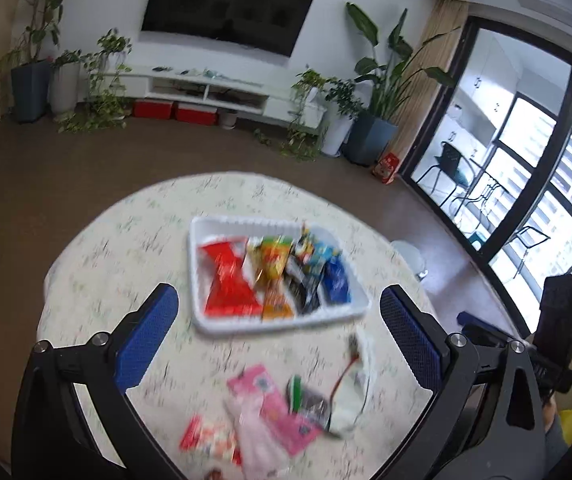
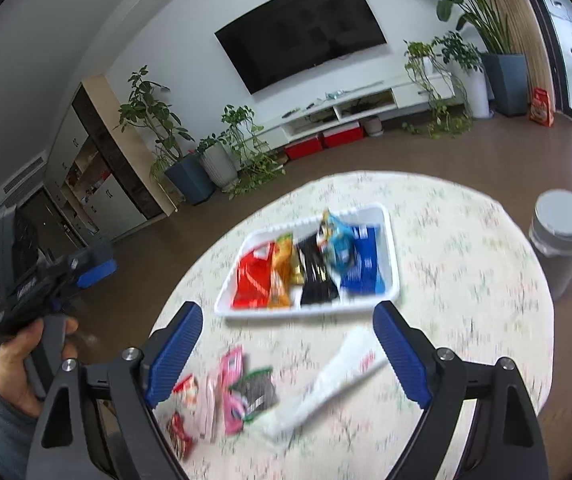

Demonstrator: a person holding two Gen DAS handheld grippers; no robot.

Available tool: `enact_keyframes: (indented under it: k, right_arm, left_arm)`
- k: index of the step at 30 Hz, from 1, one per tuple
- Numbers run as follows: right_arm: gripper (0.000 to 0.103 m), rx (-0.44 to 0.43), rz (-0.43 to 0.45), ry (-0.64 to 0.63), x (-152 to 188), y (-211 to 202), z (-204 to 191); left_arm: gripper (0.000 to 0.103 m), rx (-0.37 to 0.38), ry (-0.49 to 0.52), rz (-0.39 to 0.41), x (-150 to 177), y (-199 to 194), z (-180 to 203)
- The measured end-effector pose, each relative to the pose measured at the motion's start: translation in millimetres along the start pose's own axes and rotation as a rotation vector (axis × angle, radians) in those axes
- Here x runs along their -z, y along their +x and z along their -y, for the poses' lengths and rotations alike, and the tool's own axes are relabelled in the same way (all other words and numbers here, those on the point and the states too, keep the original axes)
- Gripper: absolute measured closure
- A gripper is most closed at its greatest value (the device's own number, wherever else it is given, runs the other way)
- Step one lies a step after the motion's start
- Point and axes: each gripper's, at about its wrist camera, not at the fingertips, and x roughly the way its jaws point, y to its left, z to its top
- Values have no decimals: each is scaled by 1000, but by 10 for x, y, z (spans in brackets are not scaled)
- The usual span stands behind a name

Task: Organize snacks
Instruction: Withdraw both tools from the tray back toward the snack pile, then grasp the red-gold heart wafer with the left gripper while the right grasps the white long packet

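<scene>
A white tray (image 1: 202, 280) (image 2: 390, 232) sits on the round table and holds a row of snack packets: red (image 1: 228, 284) (image 2: 252, 282), orange (image 1: 274, 276), black (image 2: 316, 276) and blue (image 1: 336, 282) (image 2: 364, 266). Nearer to me lie loose packets, pink (image 1: 274, 404) (image 2: 232, 384), red-and-white (image 1: 210, 438) and dark (image 2: 258, 394), beside a crumpled white plastic bag (image 1: 352, 396) (image 2: 326, 384). My left gripper (image 1: 278, 312) hangs open above the table with nothing between its blue pads. My right gripper (image 2: 286, 332) is open too, empty, hovering between tray and loose packets.
The round table (image 1: 118, 240) (image 2: 466, 240) has a pale patterned cloth. A grey bin (image 2: 562, 248) stands on the floor to its right. A hand holding the other gripper (image 2: 42, 280) shows at the left. Potted plants, a TV and a low white cabinet line the far wall.
</scene>
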Motion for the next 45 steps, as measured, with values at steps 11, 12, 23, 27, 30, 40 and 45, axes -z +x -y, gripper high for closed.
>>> enact_keyframes:
  k: [11,12,23,27,30,40,45]
  right_arm:
    - [14,-12,-85,31,654,-47,-45]
    - [14,-14,-87,26,701,-48,-55]
    - [14,-37,-118,32,933,2,-3]
    - [14,-30,-124,22,975,35,1]
    - [14,-30,-129,18,987,49,-3]
    - [14,13,-134,-5,1005,54,-34]
    - [14,34,-130,-18,1002,55,-60]
  left_arm:
    - [1,-292,-321,-270,1531,-65,-527]
    - [2,-318,-365,-294,1616,-39,-567]
    - [5,-432,-387,-382,1864,279,-432]
    - [10,-416,-369,-357,1880,308,-438]
    - [25,-377,-354,-347,1858,259,-460]
    - [28,-409,-103,-432,1904,458,-149]
    - [38,-393,-91,-416,1883,429,-186]
